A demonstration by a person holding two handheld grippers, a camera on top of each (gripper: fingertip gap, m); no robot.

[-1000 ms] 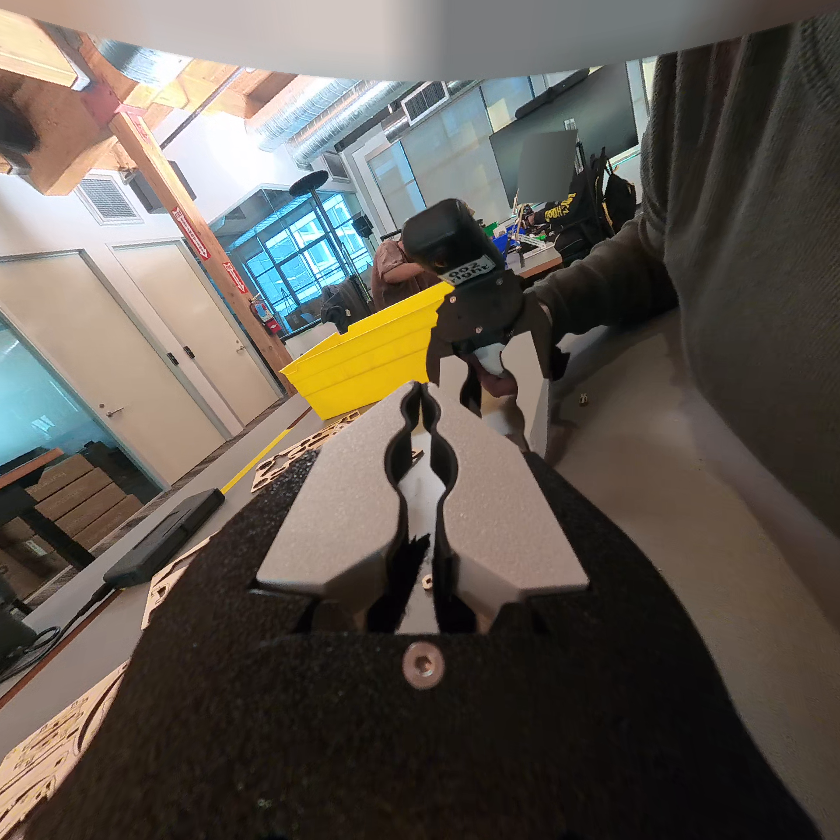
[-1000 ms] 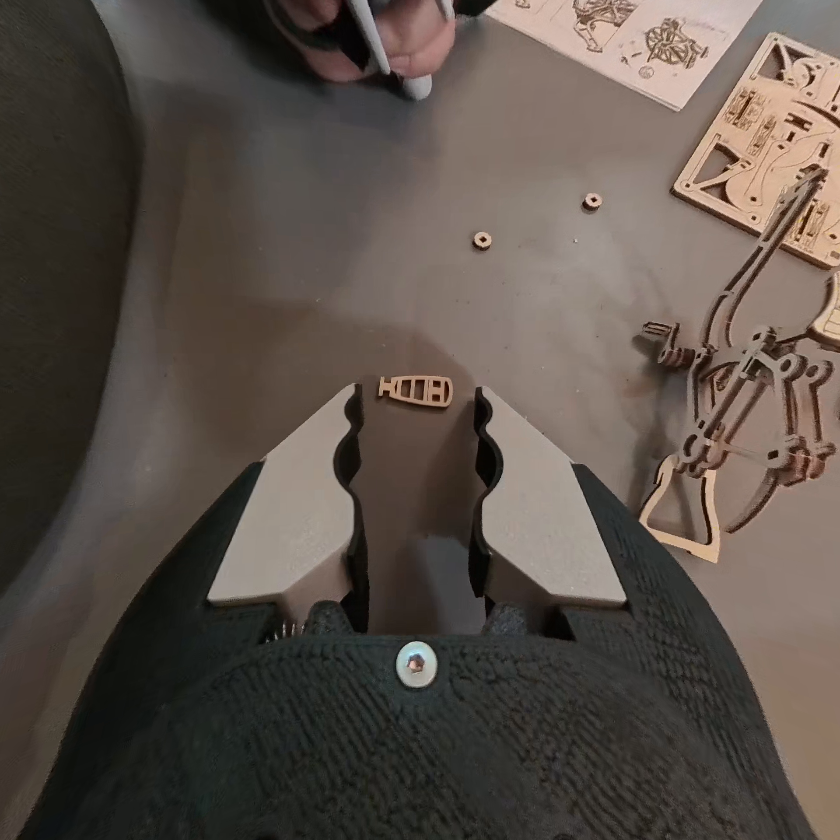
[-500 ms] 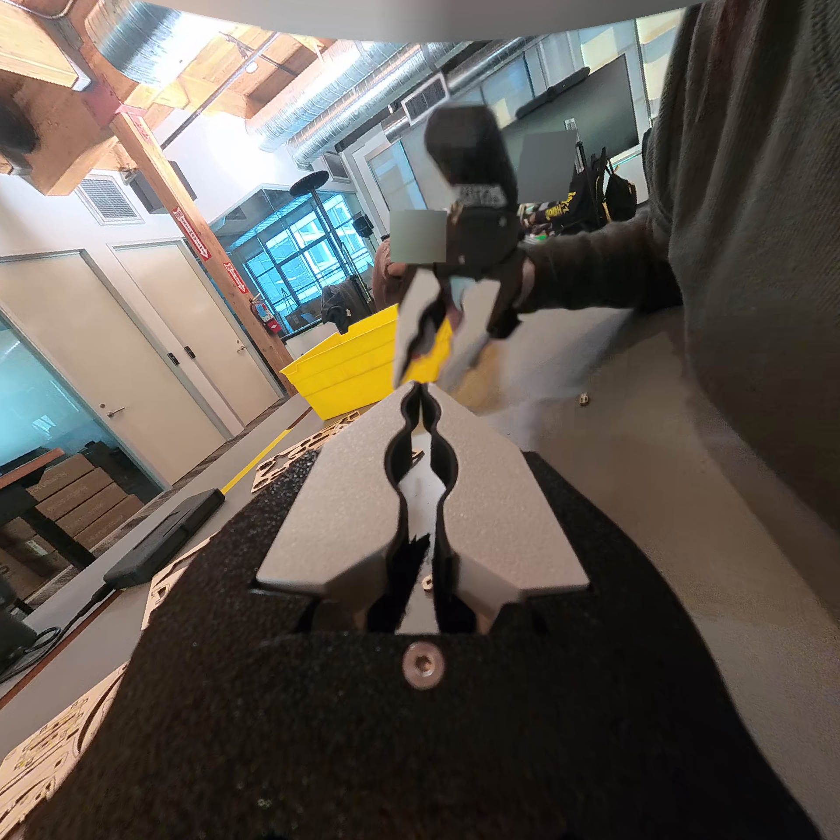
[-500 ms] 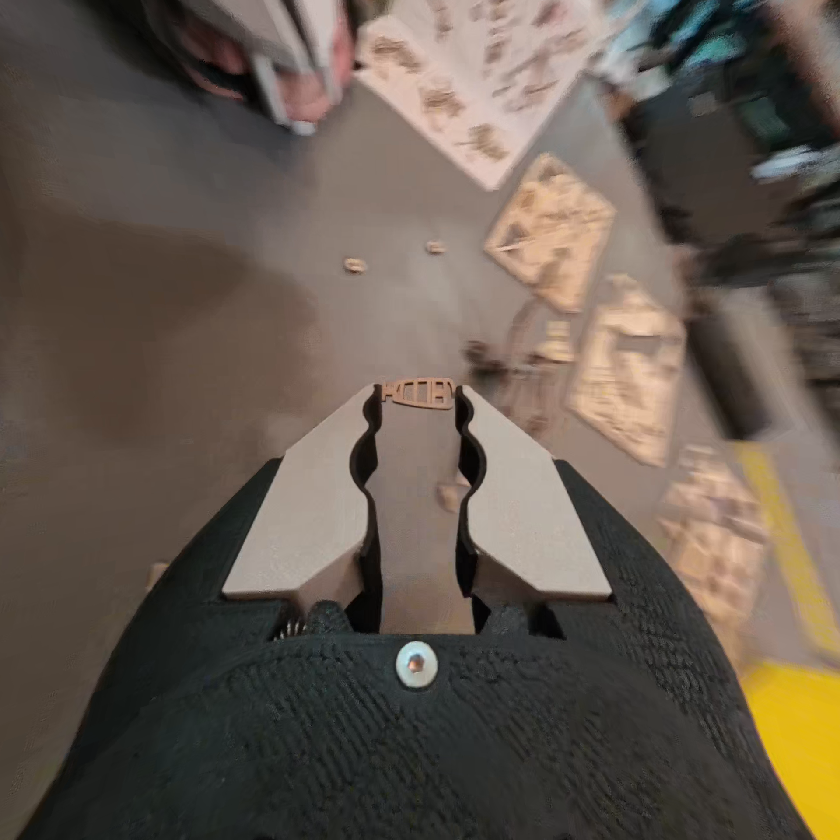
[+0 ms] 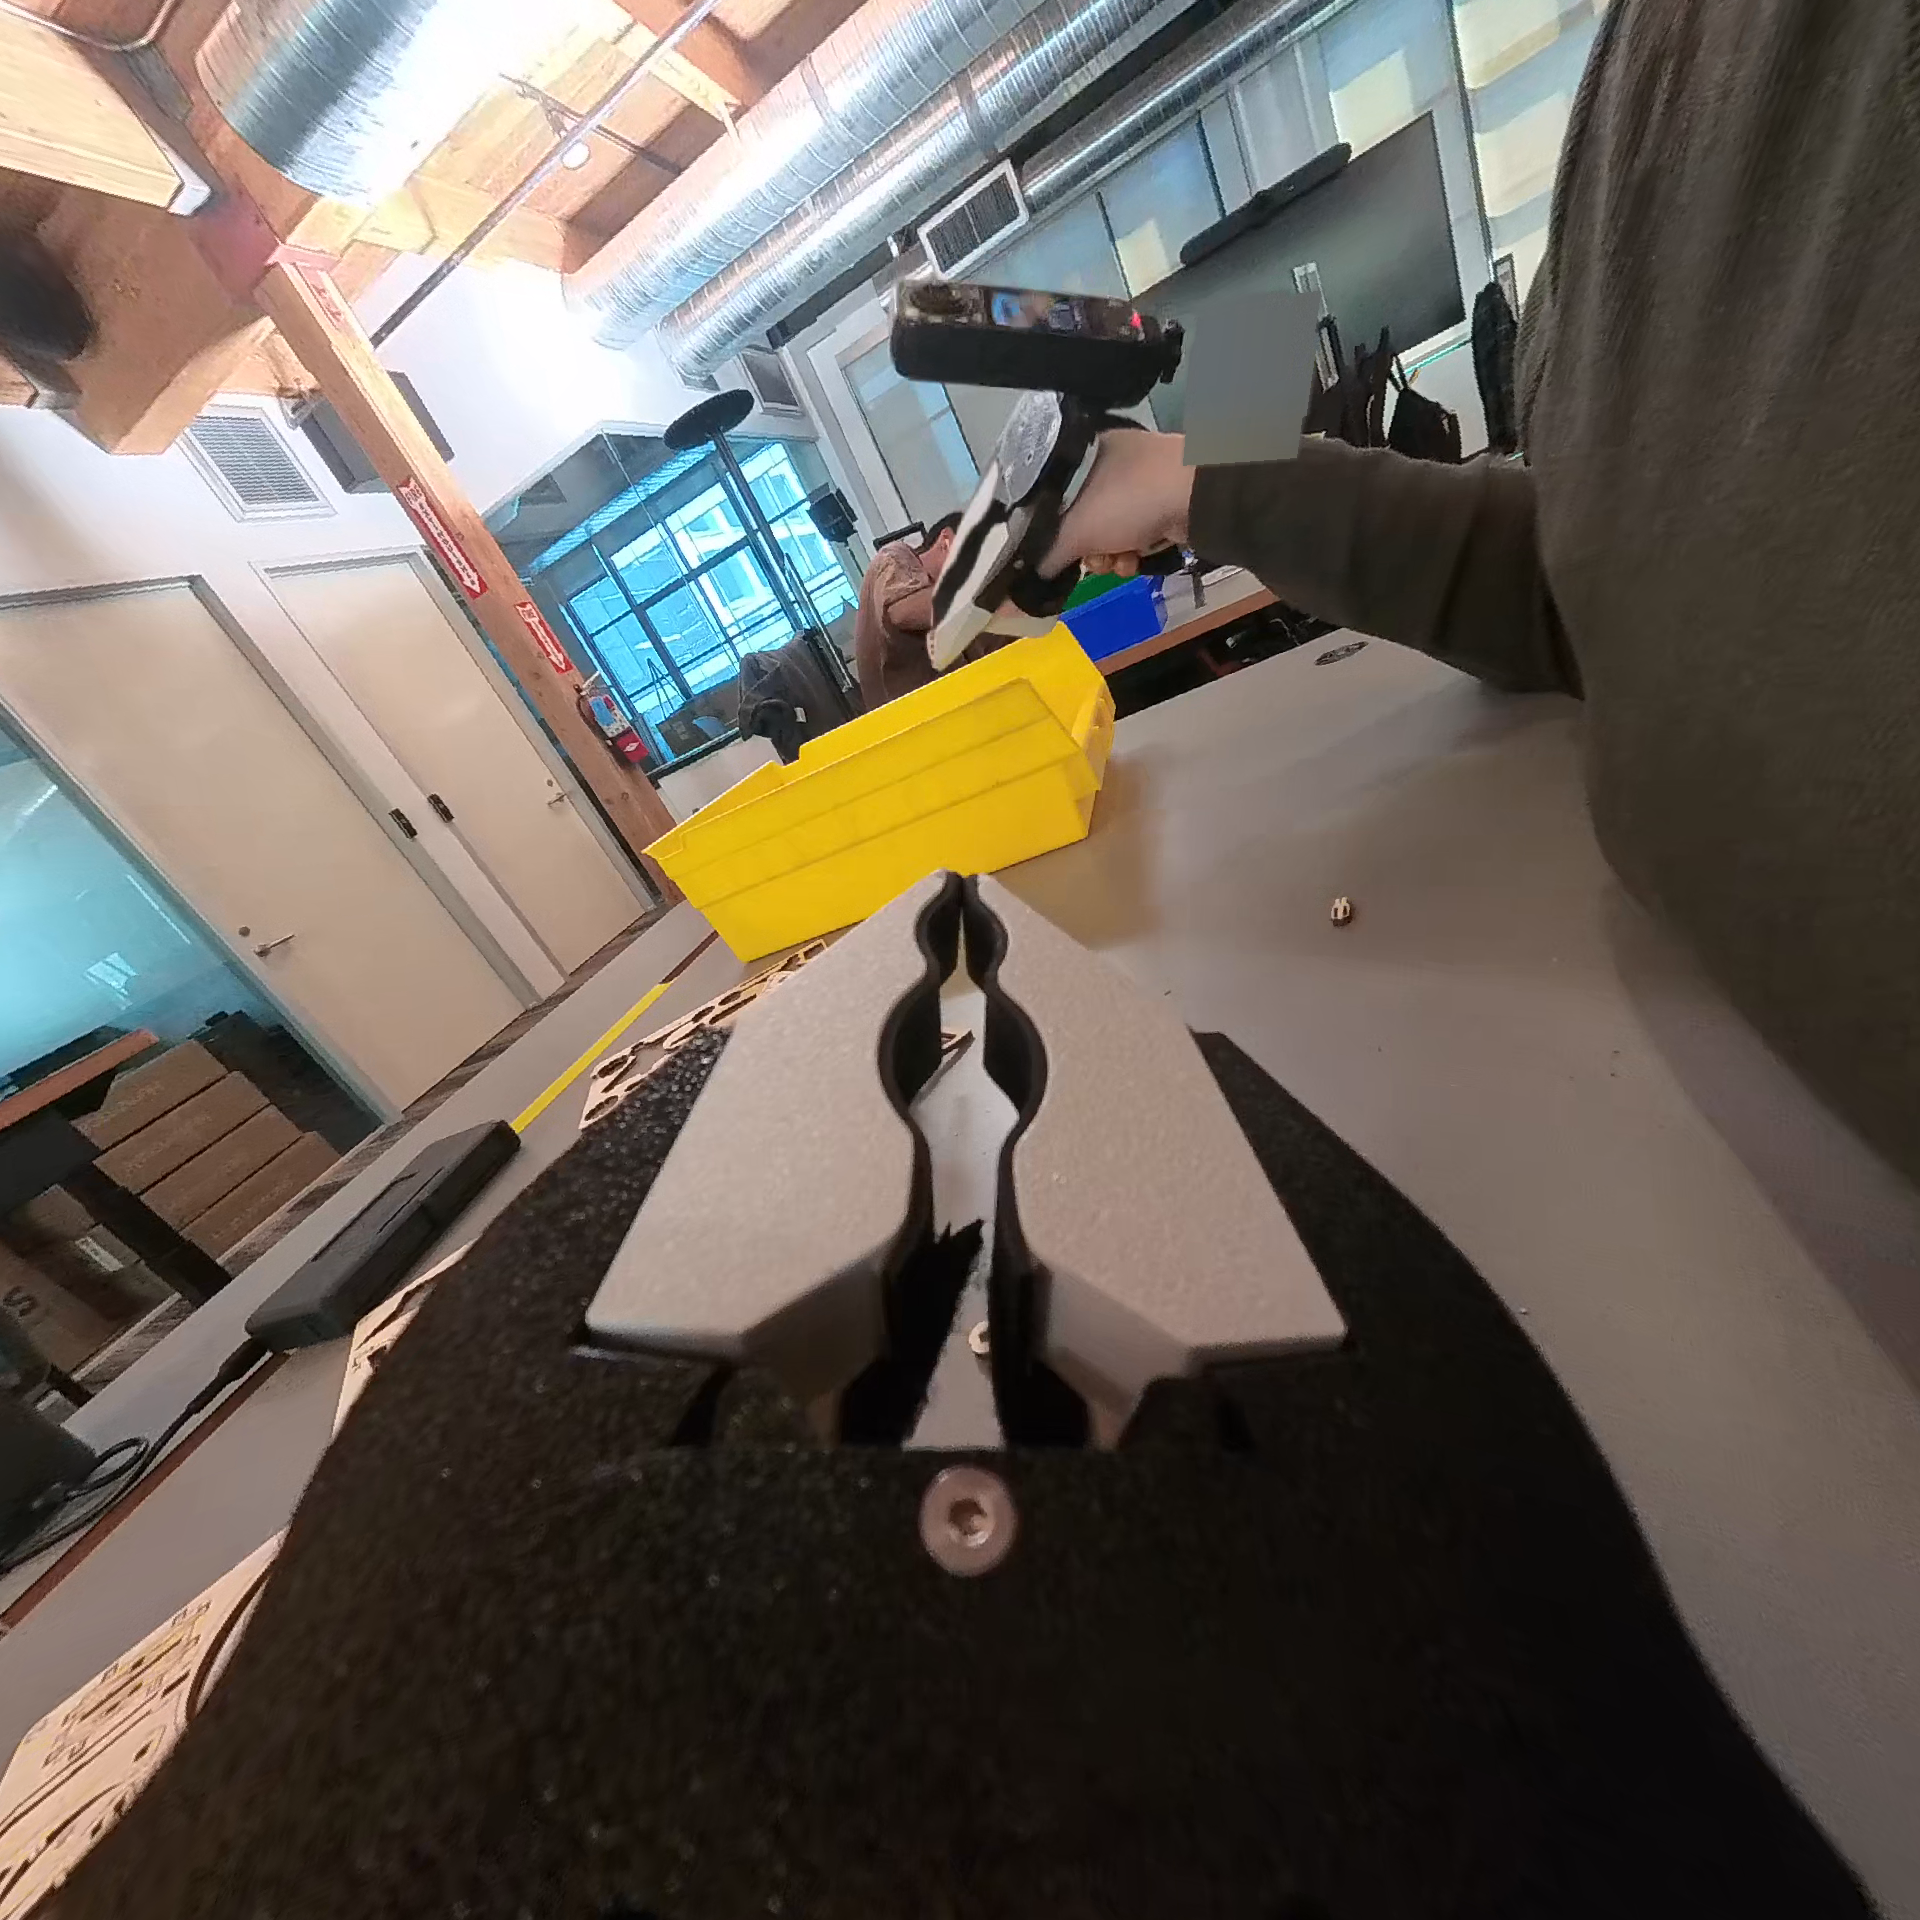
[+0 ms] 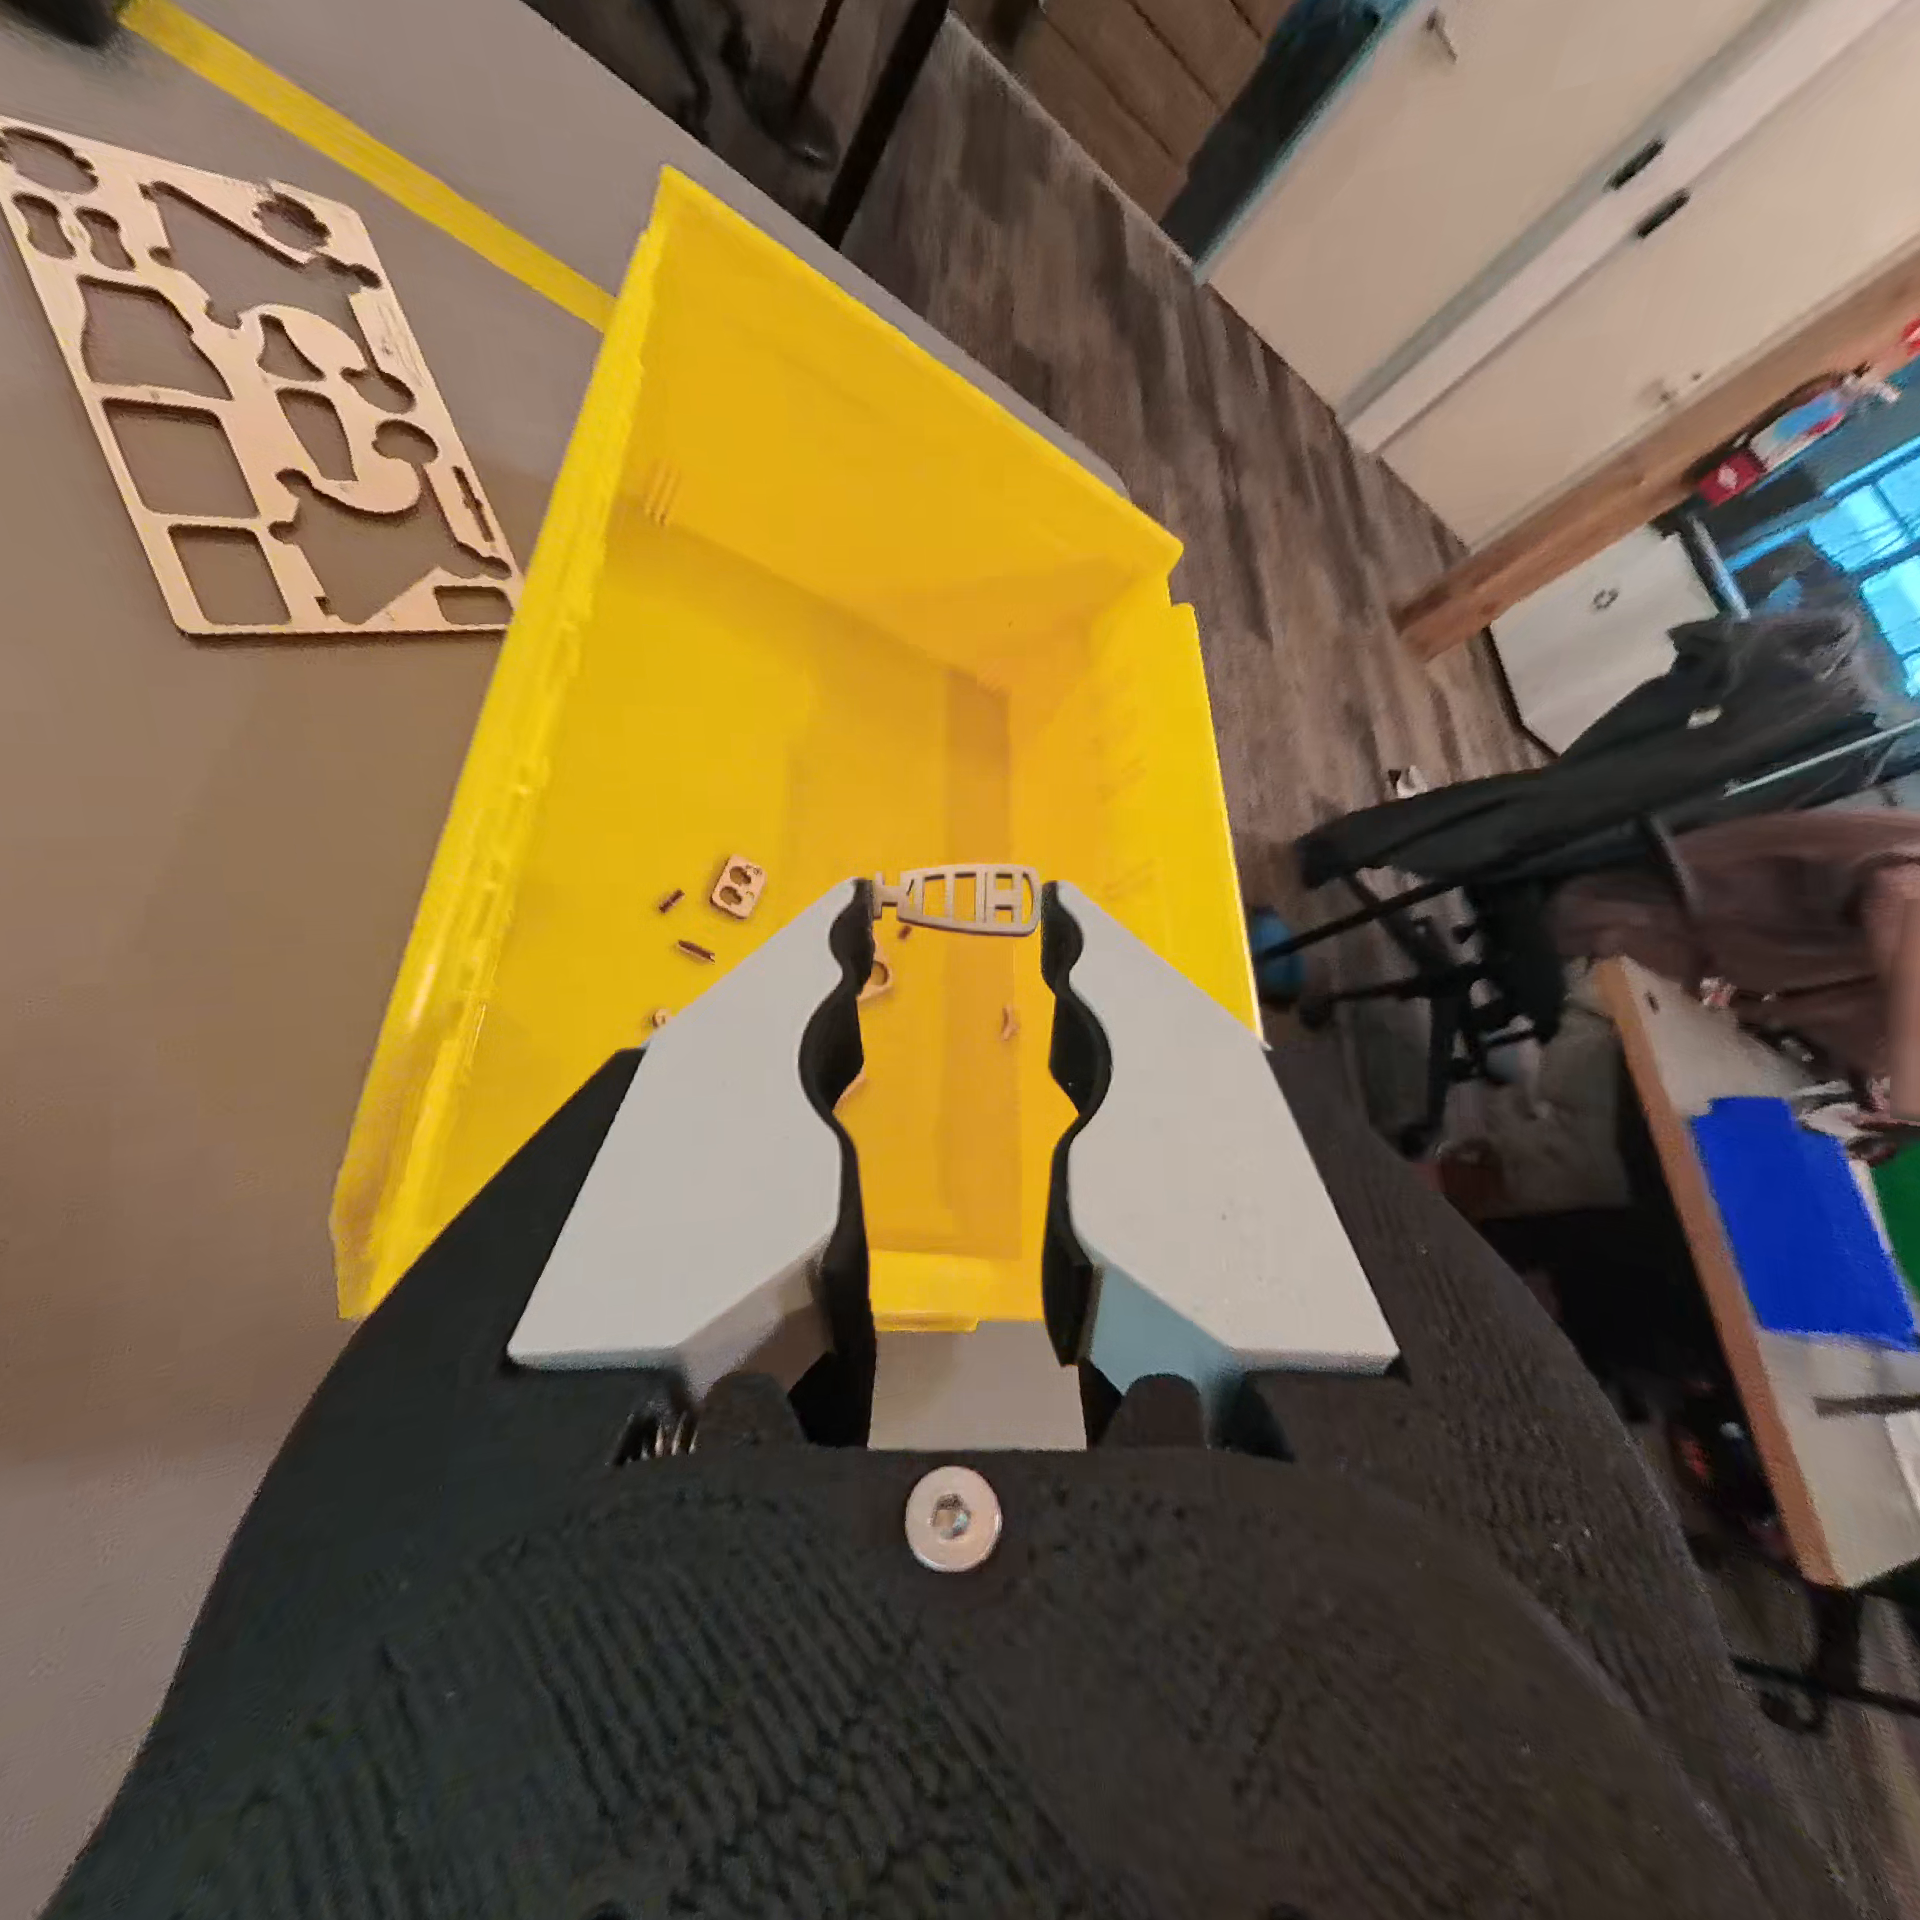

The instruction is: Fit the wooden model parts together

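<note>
My right gripper (image 6: 954, 896) is shut on a small flat slotted wooden piece (image 6: 966, 902), pinched end to end between the fingertips. It holds the piece in the air over the open yellow bin (image 6: 831, 436). In the left wrist view the right gripper (image 5: 943, 646) hangs above the far end of that bin (image 5: 883, 821), held by a hand in a grey sleeve. My left gripper (image 5: 958, 896) is low over the grey table, its fingertips closed together with nothing visible between them.
Several small wooden scraps (image 6: 738, 886) lie on the bin floor. A punched-out wooden sheet (image 6: 249, 395) lies left of the bin. A tiny wooden part (image 5: 1341, 911) sits on the table. A black device (image 5: 384, 1236) and more sheets (image 5: 665, 1049) lie left. My hands' fingertips stand some 40 cm from each other. The black device (image 5: 384, 1236) is about equally far from each gripper, around 40 cm.
My right gripper closed on the slotted piece, lifted it off the table and swung it up over the yellow bin. The left gripper has stayed still and shut.
</note>
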